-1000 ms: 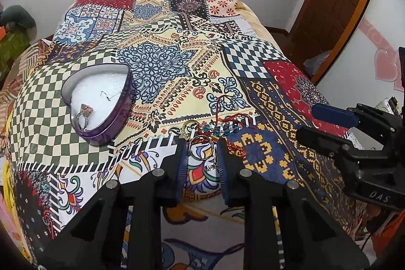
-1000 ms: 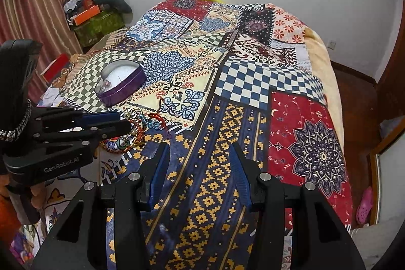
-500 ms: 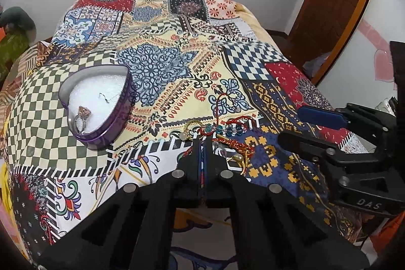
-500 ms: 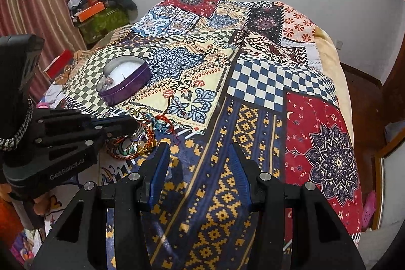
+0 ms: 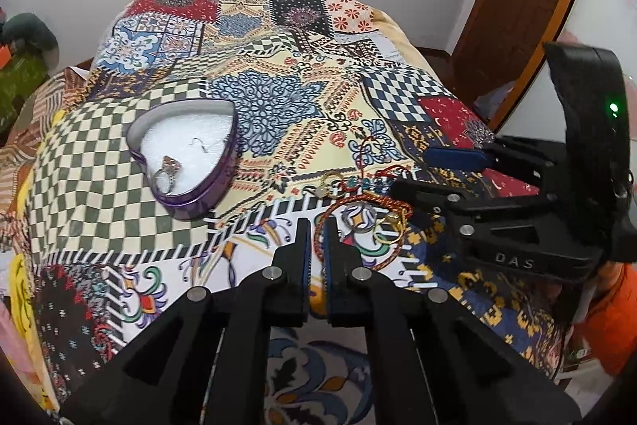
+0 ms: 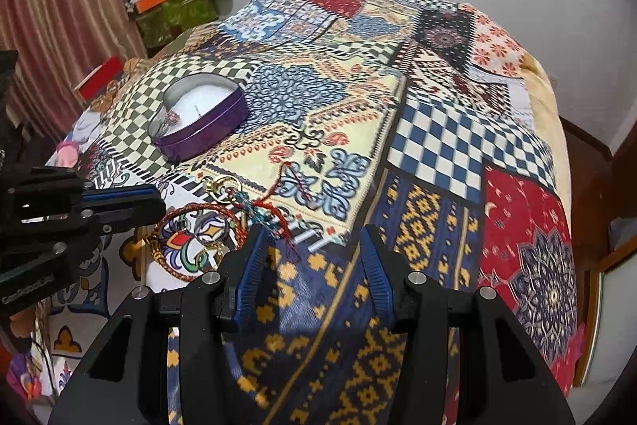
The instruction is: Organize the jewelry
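1. Left tool [image 5: 317, 237] has its fingers pressed nearly together on the near edge of a red-and-gold braided bracelet [image 5: 360, 237], which lies on the bed's patchwork bedspread [image 5: 278, 106].
2. Right tool [image 6: 310, 265] hangs with its fingers spread wide and nothing between them, just beside the jewelry pile.
3. Inside and around the bracelet's loop sit a silver ring [image 5: 360, 218], gold hoops [image 5: 388, 226], a gold ring with a charm [image 5: 328, 184] and a red thread with teal beads [image 6: 264, 212]; whether any of these are hooked together I cannot tell.
4. A purple heart-shaped tin [image 5: 187, 154] sits to the left of the pile, well apart from it, lined white, with a stone ring [image 5: 167, 172] and a thin wire piece already inside.
5. My judgement: the bracelet is the piece being taken for the tin.
6. Risks as I judge them:
   - The grip catches only a thin cord at its edge, so the bracelet could slip out when lifted.
   - The loop encircles smaller pieces; lifting could drag or scatter the rings and hoops across the busy pattern, where they are hard to find.
   - The soft bedspread may bunch under the fingers and get pinched along with the cord.
   - The red thread may tangle and come up too.
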Action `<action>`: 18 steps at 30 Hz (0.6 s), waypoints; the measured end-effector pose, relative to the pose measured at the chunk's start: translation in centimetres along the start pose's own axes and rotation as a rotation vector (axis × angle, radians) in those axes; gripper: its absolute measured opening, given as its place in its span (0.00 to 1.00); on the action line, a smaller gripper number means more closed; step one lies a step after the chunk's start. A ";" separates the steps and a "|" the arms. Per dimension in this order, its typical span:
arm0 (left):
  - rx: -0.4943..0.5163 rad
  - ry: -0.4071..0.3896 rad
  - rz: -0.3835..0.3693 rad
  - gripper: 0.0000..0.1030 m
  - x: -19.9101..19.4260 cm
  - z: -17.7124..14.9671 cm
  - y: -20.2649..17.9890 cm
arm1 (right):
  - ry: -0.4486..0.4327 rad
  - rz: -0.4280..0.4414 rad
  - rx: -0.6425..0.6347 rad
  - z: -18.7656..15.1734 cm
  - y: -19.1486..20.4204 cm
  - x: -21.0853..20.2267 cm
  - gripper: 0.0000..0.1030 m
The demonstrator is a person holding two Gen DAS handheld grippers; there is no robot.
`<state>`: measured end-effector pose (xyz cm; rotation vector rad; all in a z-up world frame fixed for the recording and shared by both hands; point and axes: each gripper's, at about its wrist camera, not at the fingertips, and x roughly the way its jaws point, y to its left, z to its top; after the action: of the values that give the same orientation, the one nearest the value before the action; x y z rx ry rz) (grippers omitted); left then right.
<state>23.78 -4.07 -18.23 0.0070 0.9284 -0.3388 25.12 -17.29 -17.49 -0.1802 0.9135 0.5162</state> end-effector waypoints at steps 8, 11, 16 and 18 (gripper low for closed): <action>-0.009 -0.004 0.012 0.12 -0.1 0.0 0.4 | 0.005 0.025 -0.136 0.8 2.1 1.5 0.32; -0.004 0.006 0.005 0.12 0.2 0.0 0.4 | -0.002 0.034 -0.145 0.7 2.5 1.5 0.12; 0.003 0.030 -0.017 0.21 0.6 -0.2 -0.2 | -0.019 0.029 -0.111 0.2 2.2 0.9 0.07; 0.014 0.025 -0.010 0.26 0.6 -0.2 -0.5 | -0.028 0.035 -0.078 0.0 1.7 0.4 0.07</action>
<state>23.80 -4.73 -18.80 0.0191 0.9510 -0.3551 24.43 -15.71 -17.69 -0.2277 0.8712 0.5863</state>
